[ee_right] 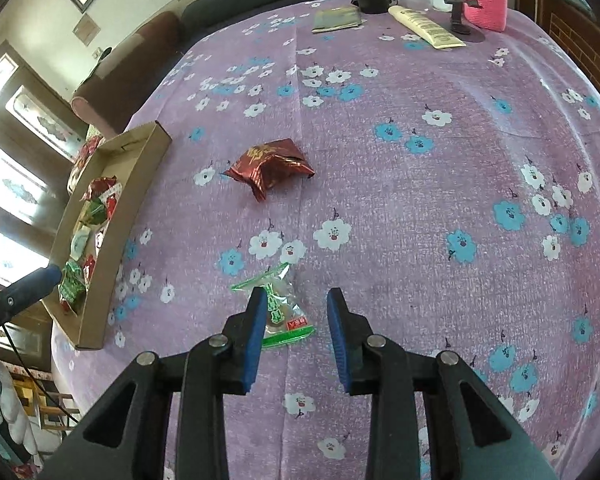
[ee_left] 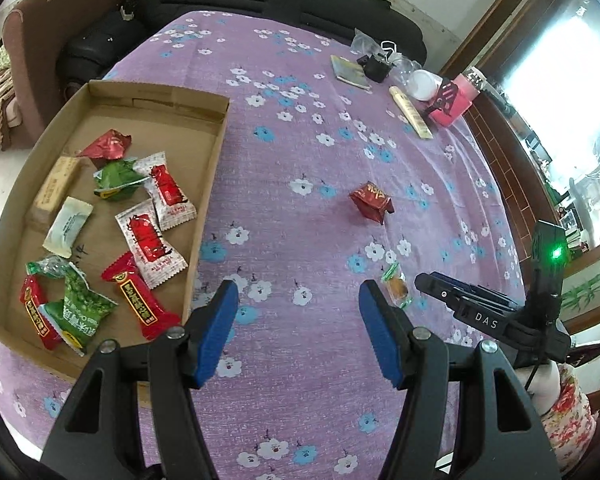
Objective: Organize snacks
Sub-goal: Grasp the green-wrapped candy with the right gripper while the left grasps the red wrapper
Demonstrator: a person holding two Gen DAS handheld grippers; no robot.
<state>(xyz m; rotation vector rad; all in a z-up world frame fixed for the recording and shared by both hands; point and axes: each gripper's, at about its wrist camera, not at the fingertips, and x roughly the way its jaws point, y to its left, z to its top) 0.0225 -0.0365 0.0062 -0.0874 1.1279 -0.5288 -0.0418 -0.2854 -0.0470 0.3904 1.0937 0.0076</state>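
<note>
Purple flowered cloth covered the surface beneath us. Our right hand-held gripper point(ee_right: 295, 316) stood narrowly parted and empty, the clear green-edged snack packet point(ee_right: 281, 306) at its eleven o'clock, partly behind the left pad, long axis running twelve to six. Our left hand-held gripper point(ee_left: 297, 304) hung wider, holding nothing. Farther, at twelve, lay the dark red packet point(ee_right: 269, 166); at ten, the cardboard tray point(ee_right: 137, 200).

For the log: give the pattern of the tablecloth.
Purple tablecloth with white and blue flowers; clearest in the right wrist view.
</note>
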